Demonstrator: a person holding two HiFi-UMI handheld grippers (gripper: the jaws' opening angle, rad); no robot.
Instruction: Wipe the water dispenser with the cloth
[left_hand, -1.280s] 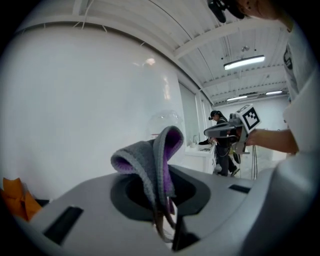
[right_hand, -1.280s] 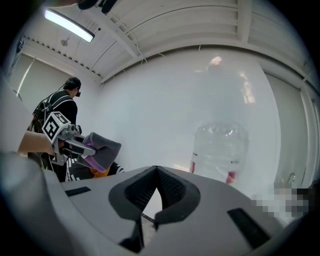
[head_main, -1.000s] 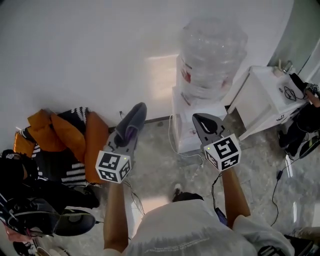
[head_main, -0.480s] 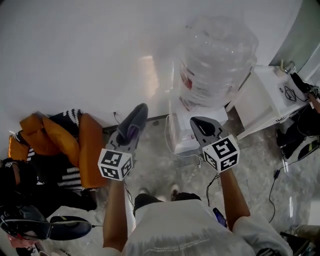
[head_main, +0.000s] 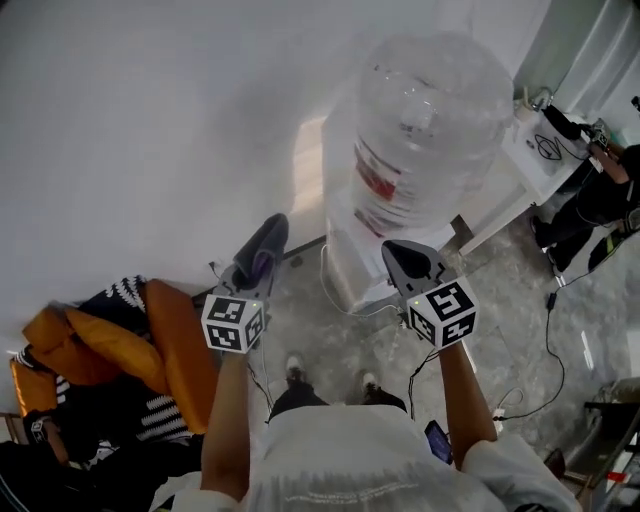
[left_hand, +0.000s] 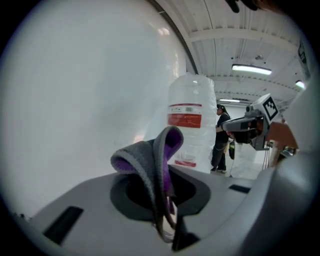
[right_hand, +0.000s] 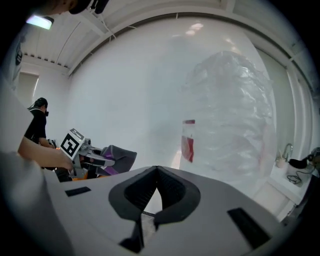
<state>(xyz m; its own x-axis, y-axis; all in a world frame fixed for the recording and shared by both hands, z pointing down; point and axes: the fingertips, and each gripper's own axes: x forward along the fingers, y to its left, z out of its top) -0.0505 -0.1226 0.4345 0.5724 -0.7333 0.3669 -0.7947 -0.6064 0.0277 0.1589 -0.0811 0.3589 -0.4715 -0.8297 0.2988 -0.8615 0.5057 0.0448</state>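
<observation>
Water dispenser: white, against wall, clear bottle on top.
Left claw: left of dispenser, apart from it, clamped on grey-purple cloth.
Right claw: just in front of dispenser, jaws together, nothing held.
Orange jacket: well left of dispenser.

Head view steeply down from overhead; both gripper views low, forward, water dispenser common to all.

Bright ceiling lamp, glare on wall, dark fisheye edges, perhaps slightly soft
</observation>
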